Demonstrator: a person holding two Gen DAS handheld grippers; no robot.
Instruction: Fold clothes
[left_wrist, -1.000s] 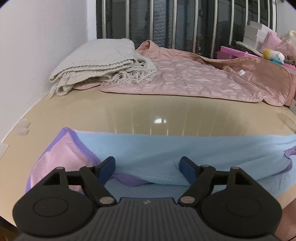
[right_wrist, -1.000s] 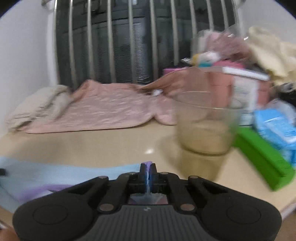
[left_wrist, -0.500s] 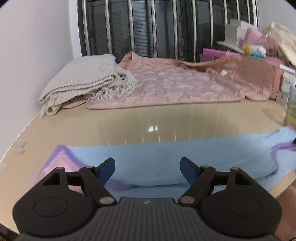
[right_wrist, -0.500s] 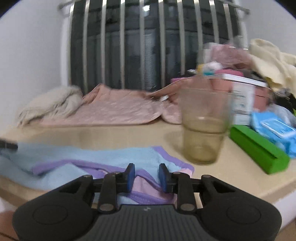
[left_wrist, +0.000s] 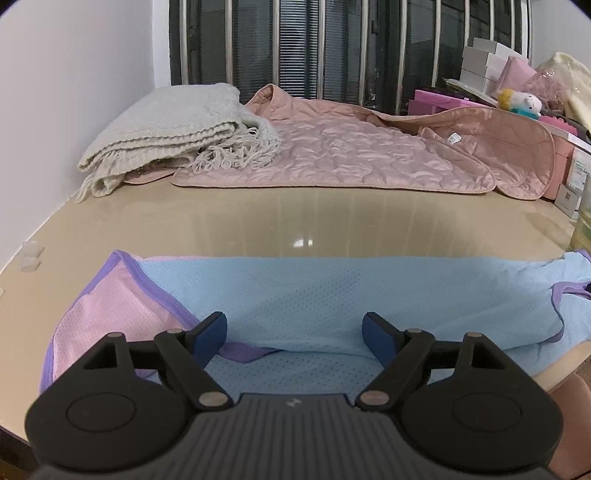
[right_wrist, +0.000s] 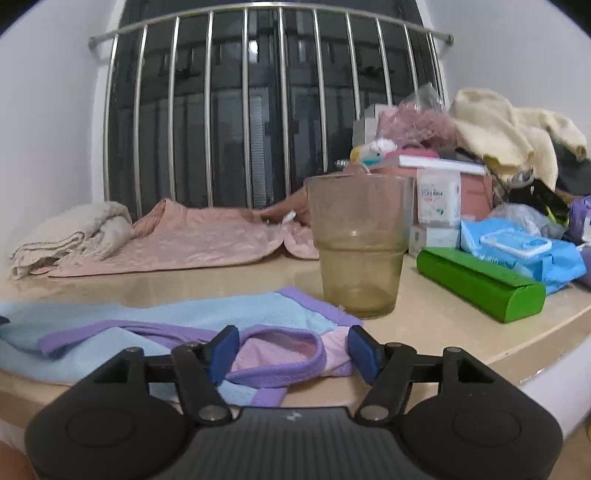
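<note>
A light blue mesh garment (left_wrist: 332, 291) with purple trim and pink panels lies folded lengthwise along the front of the beige table (left_wrist: 295, 218). My left gripper (left_wrist: 295, 338) is open and empty, hovering over the garment's near edge. In the right wrist view the garment's right end (right_wrist: 207, 314) lies flat, its pink and purple part between my fingers. My right gripper (right_wrist: 291, 350) is open and holds nothing.
A glass tumbler (right_wrist: 356, 243) stands just beyond the garment's right end. A green case (right_wrist: 480, 284), blue wipes pack (right_wrist: 517, 251), boxes and piled clothes crowd the right. A pink quilted jacket (left_wrist: 351, 158) and a folded cream blanket (left_wrist: 173, 129) lie at the back.
My right gripper opened and let go of the garment's purple edge, which now lies on the table. It drew back slightly. My left gripper stayed open over the garment.
</note>
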